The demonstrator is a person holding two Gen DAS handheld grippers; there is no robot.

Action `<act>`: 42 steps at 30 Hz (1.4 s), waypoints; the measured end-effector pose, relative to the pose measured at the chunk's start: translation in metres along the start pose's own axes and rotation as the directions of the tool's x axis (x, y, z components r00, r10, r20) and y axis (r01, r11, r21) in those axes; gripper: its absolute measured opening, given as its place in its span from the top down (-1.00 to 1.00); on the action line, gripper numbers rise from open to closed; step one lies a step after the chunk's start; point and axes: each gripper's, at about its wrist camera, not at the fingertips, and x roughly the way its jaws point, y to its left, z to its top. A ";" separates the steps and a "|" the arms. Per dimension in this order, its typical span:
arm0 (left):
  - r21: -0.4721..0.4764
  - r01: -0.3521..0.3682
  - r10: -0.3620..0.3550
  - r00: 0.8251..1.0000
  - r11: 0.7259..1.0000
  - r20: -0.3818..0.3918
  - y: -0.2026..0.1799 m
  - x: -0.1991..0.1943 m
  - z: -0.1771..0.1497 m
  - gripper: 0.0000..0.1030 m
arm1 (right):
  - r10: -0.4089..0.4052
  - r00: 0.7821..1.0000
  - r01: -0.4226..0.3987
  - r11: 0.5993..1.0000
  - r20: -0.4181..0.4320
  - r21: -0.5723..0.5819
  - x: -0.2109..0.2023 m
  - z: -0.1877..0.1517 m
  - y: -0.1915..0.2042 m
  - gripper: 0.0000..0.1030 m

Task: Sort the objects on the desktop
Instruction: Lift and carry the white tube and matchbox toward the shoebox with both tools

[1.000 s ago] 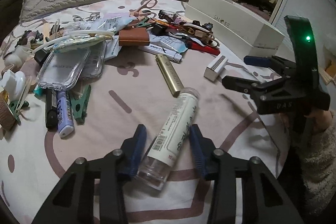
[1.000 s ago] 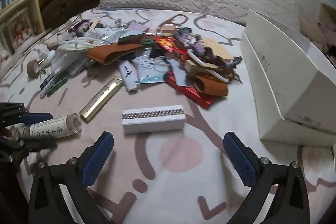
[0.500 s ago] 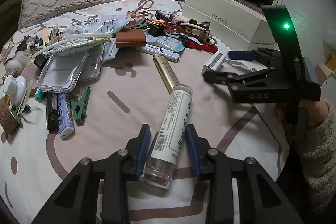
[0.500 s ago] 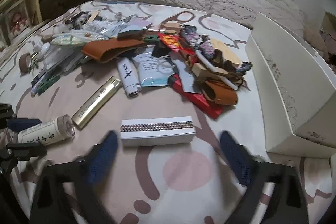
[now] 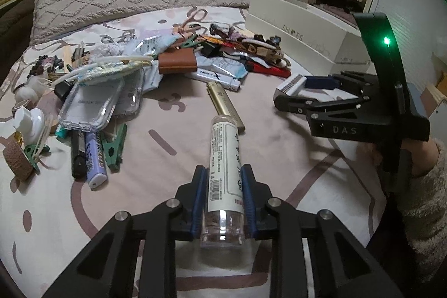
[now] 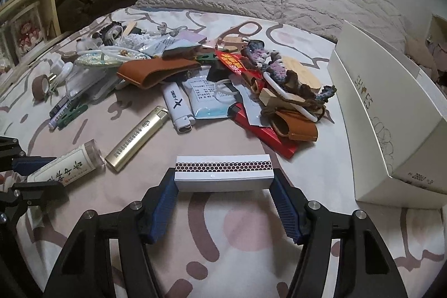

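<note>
Squeezing the clear tube (image 5: pixel 225 175) w/ the white label, the left gripper (image 5: pixel 223 180) has both blue pads pressed on the tube's sides near its see-thru bottom end; the tube lies on the pink bed sheet (image 5: pixel 181 152), its far end just beside the gold lighter (image 5: pixel 225 105). The right gripper (image 6: pixel 223 186) is around the white box (image 6: pixel 223 172) w/ the dotted strip, pads at both short ends; they look to be touching, but I can't tell if it grips hard yet. The big pile of stuff (image 6: pixel 223 74) sits behind, and the white shoe box (image 6: pixel 391 116) is off to the right. What could go wrong: the tube is round & smooth, held near one end, so it may tip or slip out when lifted. The box is long, so a loose hold on its ends may let it twist or drop. Vs 1 s ago: the left pads were open w/ the tube tilted between them, now shut on it & straight. The right pads were spread wide & back from the box, now they're at its ends.
</note>
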 end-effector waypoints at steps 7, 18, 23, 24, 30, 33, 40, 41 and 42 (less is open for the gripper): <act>-0.029 0.004 -0.003 0.999 1.000 0.049 0.001 -0.012 0.005 0.51 | 0.024 0.999 -0.025 1.000 0.042 0.019 -0.014 0.002 -0.001 -0.29; -0.023 -0.030 0.032 0.992 0.999 0.125 -0.008 -0.036 0.020 0.51 | 0.057 0.989 -0.064 0.997 0.137 0.041 -0.053 0.010 -0.002 -0.29; -0.021 -0.032 0.035 0.984 0.999 0.174 -0.015 -0.050 0.034 0.51 | 0.059 0.980 -0.070 0.996 0.188 0.051 -0.073 0.016 -0.006 -0.29; -0.016 -0.031 0.033 0.982 0.999 0.187 -0.017 -0.054 0.038 0.51 | 0.058 0.978 -0.070 0.996 0.199 0.054 -0.077 0.017 -0.007 -0.29; 0.025 -0.030 0.023 0.970 0.999 0.242 -0.037 -0.067 0.061 0.51 | 0.047 0.963 -0.072 0.994 0.267 0.086 -0.104 0.023 -0.022 -0.29; 0.040 -0.027 0.015 0.966 0.999 0.260 -0.046 -0.070 0.072 0.51 | 0.033 0.955 -0.065 0.993 0.293 0.103 -0.115 0.026 -0.031 -0.29; 0.074 -0.021 -0.002 0.957 0.997 0.288 -0.067 -0.070 0.095 0.51 | -0.008 0.933 -0.041 0.991 0.359 0.128 -0.137 0.039 -0.053 -0.29; 0.079 -0.019 -0.005 0.956 0.997 0.292 -0.070 -0.069 0.099 0.51 | -0.014 0.929 -0.037 0.991 0.369 0.131 -0.140 0.042 -0.056 -0.29; 0.085 -0.016 -0.010 0.955 0.996 0.296 -0.073 -0.068 0.103 0.51 | -0.021 0.924 -0.034 0.990 0.383 0.136 -0.144 0.046 -0.060 -0.29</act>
